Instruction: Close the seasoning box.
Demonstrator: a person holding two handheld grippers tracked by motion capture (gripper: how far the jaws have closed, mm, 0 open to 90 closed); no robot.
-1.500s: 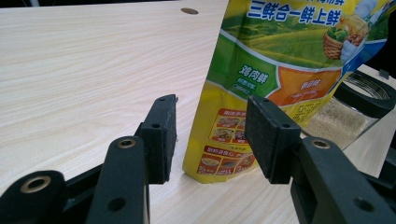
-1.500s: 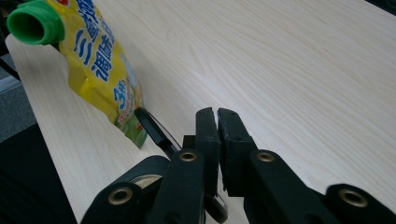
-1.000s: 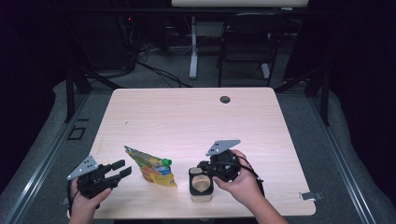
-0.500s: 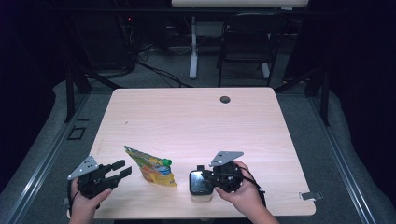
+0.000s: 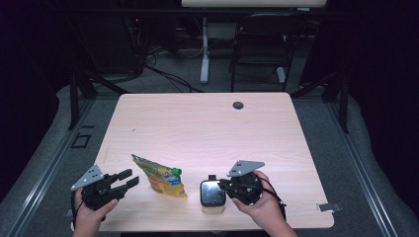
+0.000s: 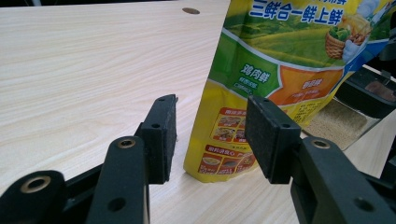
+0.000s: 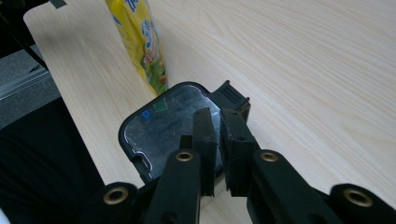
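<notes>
A yellow and green food pouch (image 5: 160, 176) lies on the wooden table (image 5: 207, 128) near the front edge. My left gripper (image 5: 129, 178) rests just left of it, open. In the left gripper view the pouch (image 6: 280, 60) is just beyond the open left gripper (image 6: 212, 121). A clear container with a black lid (image 5: 213, 193) stands to the right of the pouch, holding pale grains (image 6: 336, 123). My right gripper (image 5: 222, 185) is at its right side. Over the lid (image 7: 163, 126), the right gripper (image 7: 218, 114) has just been opening, to a slim gap with nothing in it.
A round cable hole (image 5: 238, 105) sits at the table's far edge. Behind the table are a dark chair (image 5: 259, 44) and a white desk leg (image 5: 204, 49). The container stands close to the table's front edge.
The container's lid stood open, showing the pale contents; now it lies shut. My right gripper has drawn back to the container's right side. The left hand has kept still.
</notes>
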